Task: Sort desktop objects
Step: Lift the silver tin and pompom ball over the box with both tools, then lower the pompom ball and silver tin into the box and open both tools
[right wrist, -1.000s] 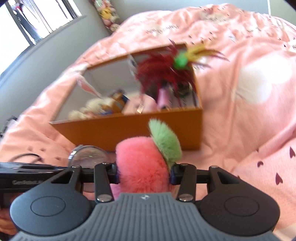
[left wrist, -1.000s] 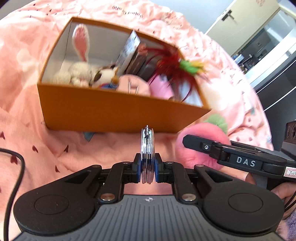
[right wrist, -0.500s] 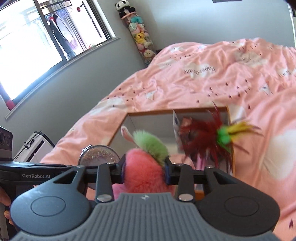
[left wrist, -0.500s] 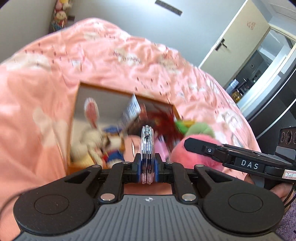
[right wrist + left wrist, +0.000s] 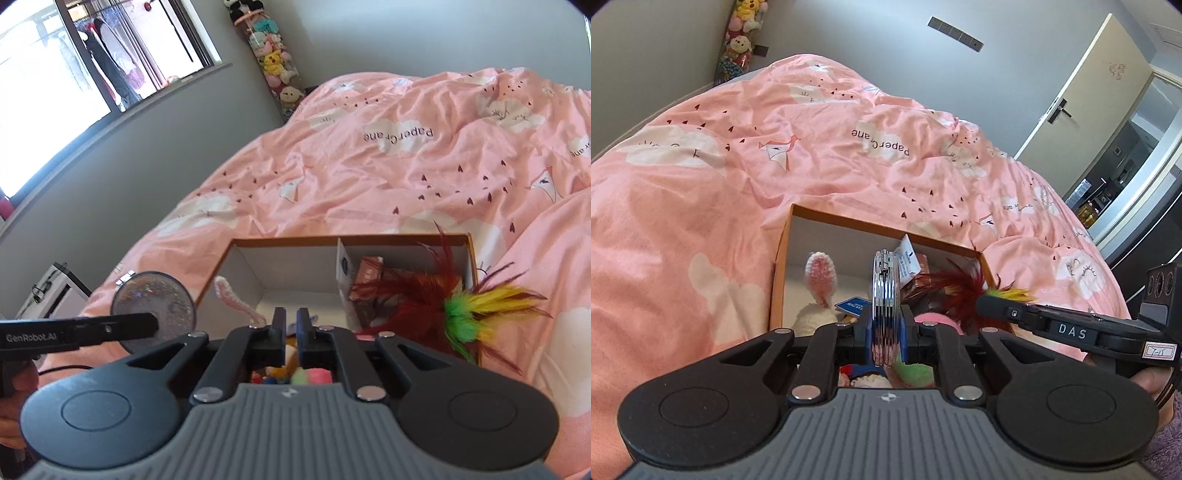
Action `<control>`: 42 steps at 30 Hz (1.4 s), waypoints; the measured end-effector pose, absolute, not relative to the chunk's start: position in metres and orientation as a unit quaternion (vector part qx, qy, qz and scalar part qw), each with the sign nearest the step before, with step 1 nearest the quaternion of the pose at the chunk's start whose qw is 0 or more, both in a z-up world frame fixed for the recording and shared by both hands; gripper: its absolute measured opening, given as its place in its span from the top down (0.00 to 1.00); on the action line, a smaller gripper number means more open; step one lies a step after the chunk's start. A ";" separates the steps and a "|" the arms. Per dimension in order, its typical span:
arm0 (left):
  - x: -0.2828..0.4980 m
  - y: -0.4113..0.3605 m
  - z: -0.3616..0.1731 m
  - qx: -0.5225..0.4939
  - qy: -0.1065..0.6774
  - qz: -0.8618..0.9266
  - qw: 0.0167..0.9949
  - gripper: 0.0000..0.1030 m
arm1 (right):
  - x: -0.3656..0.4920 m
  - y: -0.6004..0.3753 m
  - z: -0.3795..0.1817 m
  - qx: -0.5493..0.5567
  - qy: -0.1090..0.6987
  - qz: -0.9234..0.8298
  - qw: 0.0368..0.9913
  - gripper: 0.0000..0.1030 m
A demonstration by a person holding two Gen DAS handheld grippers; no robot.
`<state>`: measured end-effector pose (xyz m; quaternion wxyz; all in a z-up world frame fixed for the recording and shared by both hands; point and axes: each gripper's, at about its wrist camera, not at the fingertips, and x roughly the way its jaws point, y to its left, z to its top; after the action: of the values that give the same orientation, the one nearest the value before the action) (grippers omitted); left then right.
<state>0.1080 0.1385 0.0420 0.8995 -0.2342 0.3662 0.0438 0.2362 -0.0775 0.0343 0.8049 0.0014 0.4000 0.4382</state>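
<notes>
My left gripper (image 5: pixel 885 332) is shut on a round silver compact mirror (image 5: pixel 885 288), held edge-on above the orange cardboard box (image 5: pixel 779 266). In the right wrist view the mirror's glittery face (image 5: pixel 153 310) shows at the left gripper's (image 5: pixel 147 326) tip, left of the box (image 5: pixel 332 240). My right gripper (image 5: pixel 290 321) hangs over the box; its jaws are closing, nearly together, with nothing between them. The pink plush with the green leaf (image 5: pixel 319 374) lies in the box under it, also visible in the left wrist view (image 5: pixel 932 319).
The box also holds a white bunny plush (image 5: pixel 822 275), a red, green and yellow feather toy (image 5: pixel 454 317), a brown packet (image 5: pixel 367 273) and cards. It sits on a pink printed duvet (image 5: pixel 424 177). A hand (image 5: pixel 1152 384) holds the right gripper.
Both grippers rose and moved forward over the box. The right gripper let go of the pink plush, which now lies in the box, and its jaws came together. The left still holds the mirror.
</notes>
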 end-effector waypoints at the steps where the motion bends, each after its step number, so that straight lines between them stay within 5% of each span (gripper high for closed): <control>1: 0.108 0.139 0.041 -0.235 0.368 0.043 0.899 0.86 | 0.237 -0.076 0.030 -0.011 0.403 0.433 0.806 0.86; 4: 0.110 0.140 0.036 -0.236 0.373 0.038 0.896 0.86 | 0.237 -0.070 0.014 -0.048 0.416 0.424 0.803 0.67; 12: 0.117 0.141 0.024 -0.236 0.390 0.035 0.890 0.86 | 0.234 -0.052 -0.017 -0.110 0.430 0.423 0.790 0.57; 15: 0.120 0.143 0.022 -0.235 0.392 0.036 0.888 0.86 | 0.239 -0.046 -0.022 -0.120 0.429 0.419 0.791 0.59; 16: 0.121 0.144 0.022 -0.235 0.394 0.037 0.888 0.86 | 0.240 -0.044 -0.024 -0.119 0.431 0.419 0.791 0.68; 17: 0.122 0.144 0.021 -0.235 0.395 0.038 0.887 0.86 | 0.242 -0.043 -0.026 -0.116 0.435 0.420 0.788 0.89; 18: 0.123 0.145 0.020 -0.235 0.396 0.039 0.887 0.86 | 0.244 -0.042 -0.028 -0.113 0.439 0.423 0.785 0.96; 42: 0.159 0.177 0.054 -0.206 0.337 0.063 0.917 0.86 | 0.274 0.014 0.057 -0.021 0.329 0.486 0.809 0.99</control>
<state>0.1590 0.1769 0.0544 0.9166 -0.2059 0.3367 0.0633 0.2740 0.0135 0.0568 0.8092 -0.0211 0.3294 0.4861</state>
